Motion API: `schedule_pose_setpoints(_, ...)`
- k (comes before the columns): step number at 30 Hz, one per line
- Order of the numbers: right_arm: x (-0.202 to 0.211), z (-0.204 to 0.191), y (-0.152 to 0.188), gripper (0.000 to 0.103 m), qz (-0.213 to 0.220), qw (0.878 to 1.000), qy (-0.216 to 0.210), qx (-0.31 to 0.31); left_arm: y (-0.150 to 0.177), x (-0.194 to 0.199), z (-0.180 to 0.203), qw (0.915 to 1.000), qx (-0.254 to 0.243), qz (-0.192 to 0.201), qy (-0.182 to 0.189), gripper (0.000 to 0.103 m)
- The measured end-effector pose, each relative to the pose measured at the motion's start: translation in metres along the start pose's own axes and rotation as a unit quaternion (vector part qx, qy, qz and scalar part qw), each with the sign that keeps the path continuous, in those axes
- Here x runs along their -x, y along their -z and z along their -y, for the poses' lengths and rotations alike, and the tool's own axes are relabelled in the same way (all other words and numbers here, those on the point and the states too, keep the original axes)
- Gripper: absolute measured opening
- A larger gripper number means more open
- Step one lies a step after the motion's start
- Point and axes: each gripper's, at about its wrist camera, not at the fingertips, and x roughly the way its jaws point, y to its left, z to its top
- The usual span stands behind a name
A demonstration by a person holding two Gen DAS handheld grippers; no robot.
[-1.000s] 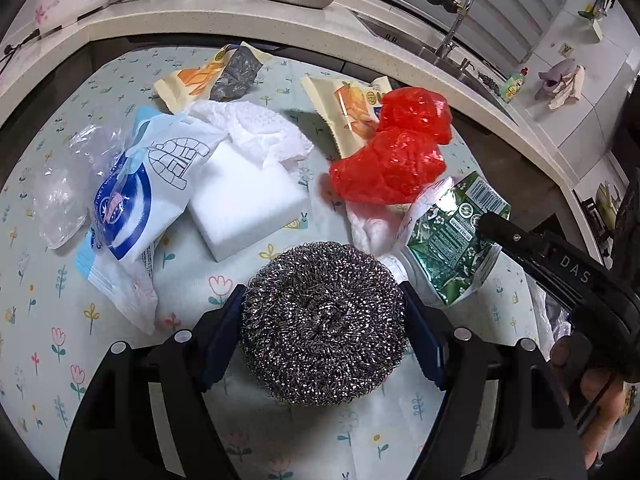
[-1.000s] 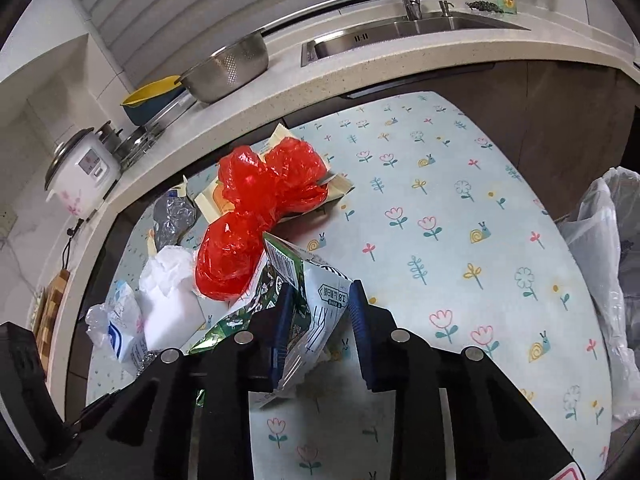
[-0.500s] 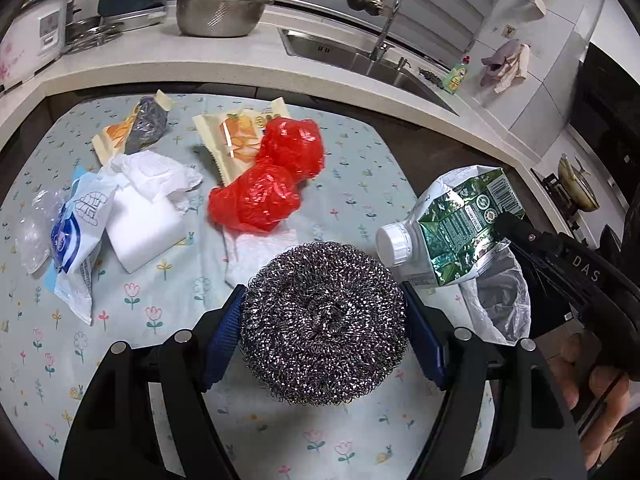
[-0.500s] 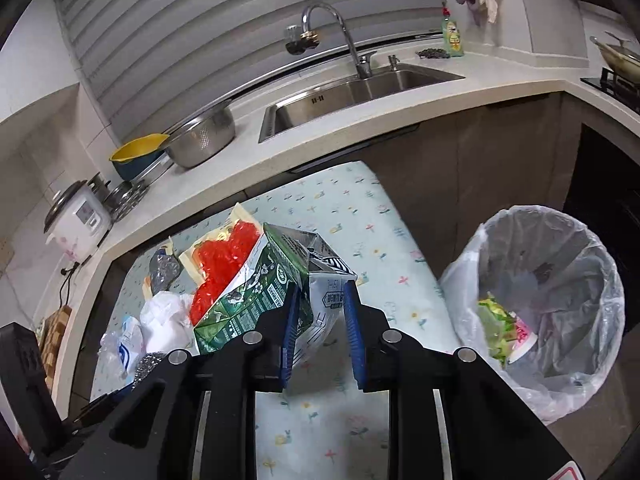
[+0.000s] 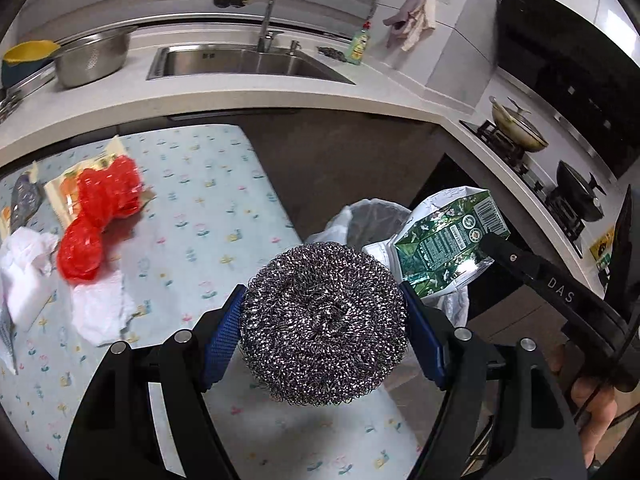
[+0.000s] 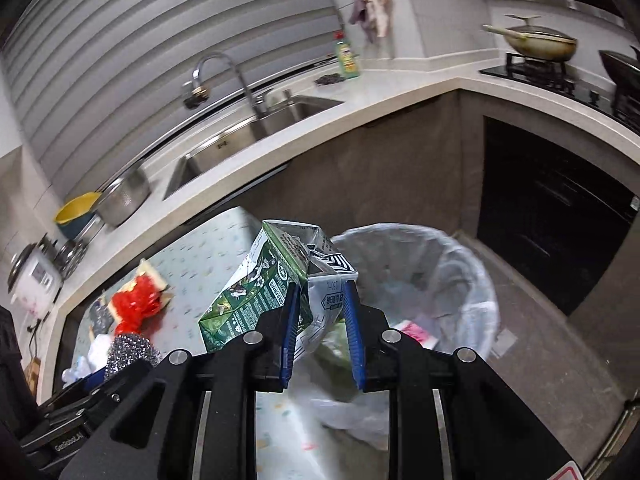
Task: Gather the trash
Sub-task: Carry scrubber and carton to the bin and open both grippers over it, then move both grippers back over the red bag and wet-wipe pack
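Two grippers are seen, each clamped on one piece of trash. In the left wrist view, a steel scourer (image 5: pixel 323 330) is pinched between the blue pads of the left gripper (image 5: pixel 323 320), above the near edge of the flowered table (image 5: pixel 208 216). Just to its right, the green carton (image 5: pixel 444 248) is seen held up over the bin (image 5: pixel 372 220), with the black finger of the other tool laid against it.

In the right wrist view, the right gripper (image 6: pixel 320 328) is closed on the crumpled white end of the carton (image 6: pixel 256 300), whose green body is tilted up and to the left. Directly beyond and below the pads, the bin (image 6: pixel 472 280) is seen on the floor beside the table's corner, lined with a clear bag, with a few scraps lying inside. The scourer (image 6: pixel 130 350) and part of the left tool are visible at the lower left.

Farther back on the table, white tissue (image 5: pixel 102 312), a red bag (image 5: pixel 100 212) and a yellow wrapper (image 5: pixel 60 194) are left lying close together. Beyond the table, the counter (image 5: pixel 248 96) is seen with a sink (image 5: pixel 244 62), a steel colander (image 5: pixel 92 56) and a soap bottle (image 5: pixel 358 46). Pans are set on the stove (image 6: pixel 540 68) at the far right.
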Motion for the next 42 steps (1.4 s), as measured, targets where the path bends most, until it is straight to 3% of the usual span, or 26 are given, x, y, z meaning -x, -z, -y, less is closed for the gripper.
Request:
schedule_pose_setpoints(6,-0.001,0.044,-0.006,0.021,0.004,0.999,0.031,-0.021,-0.009,-0.045,0.05,0.9977,-0.034,-0.032,0.048,0.071)
schedule_pose_setpoints(13,-0.016,0.076,-0.011,0.021,-0.007,0.998,0.05,-0.043,-0.015,-0.082,0.074,0.9937,-0.057,-0.06,0.076,0.074)
schedule_pose_setpoints(17,-0.025,0.076,-0.014,0.024,-0.009,0.998,0.045,-0.037,-0.024,-0.085,0.072,0.9939,-0.033,-0.055,0.09,0.09)
schedule_pose_setpoints(22,-0.024,0.067,-0.016,0.046,-0.002,0.999,0.034,-0.039,-0.031,-0.078,0.065,0.9962,-0.022,-0.038,0.075,0.092)
schedule_pose_setpoints(24,-0.022,0.064,-0.017,0.05,0.001,0.999,0.03,-0.04,-0.032,-0.074,0.061,0.9973,-0.019,-0.031,0.064,0.092)
schedule_pose_setpoints(33,-0.01,0.034,-0.017,0.055,0.009,1.0,0.016,-0.021,-0.037,-0.043,0.03,0.9998,0.007,0.01,0.016,0.092)
schedule_pose_setpoints(42,0.001,-0.022,-0.016,0.061,0.016,1.0,-0.017,0.013,-0.04,0.005,-0.018,0.9973,0.034,0.053,-0.039,0.092)
